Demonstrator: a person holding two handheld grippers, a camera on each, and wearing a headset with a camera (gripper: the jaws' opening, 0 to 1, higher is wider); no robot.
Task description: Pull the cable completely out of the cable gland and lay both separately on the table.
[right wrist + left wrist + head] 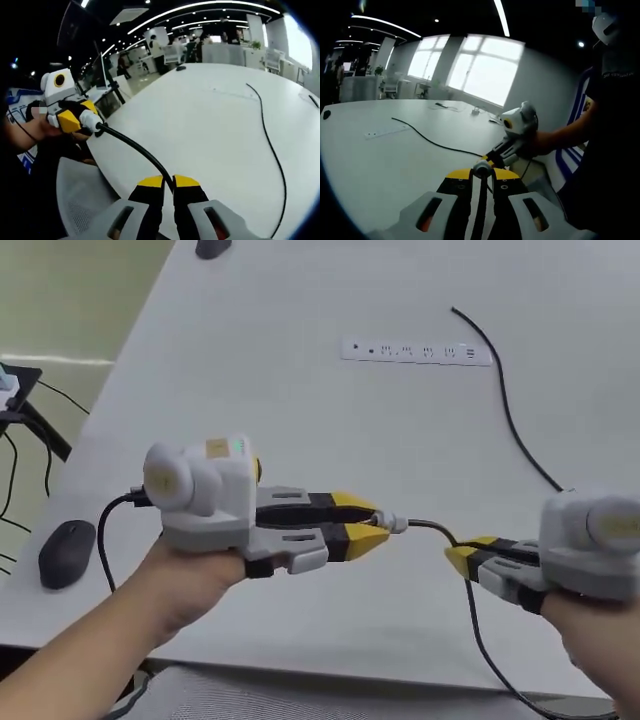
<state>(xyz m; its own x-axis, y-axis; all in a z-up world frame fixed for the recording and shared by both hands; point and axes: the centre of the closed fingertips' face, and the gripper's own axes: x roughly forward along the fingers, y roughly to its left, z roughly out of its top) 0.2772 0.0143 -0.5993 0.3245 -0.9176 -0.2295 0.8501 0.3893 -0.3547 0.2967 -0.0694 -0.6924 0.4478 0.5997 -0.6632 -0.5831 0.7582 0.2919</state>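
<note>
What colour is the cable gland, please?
The gland is white, clearest in the right gripper view.

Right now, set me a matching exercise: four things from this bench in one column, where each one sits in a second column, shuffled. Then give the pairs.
Things:
1. cable gland
2. black cable
3. power strip
4. dark mouse

Places:
A. lying flat on the far part of the table
B. clamped in the left tool
C. resting by the table's near left edge in the head view
D. pinched in the right tool

Pairs: 1-B, 2-D, 3-A, 4-C
</note>
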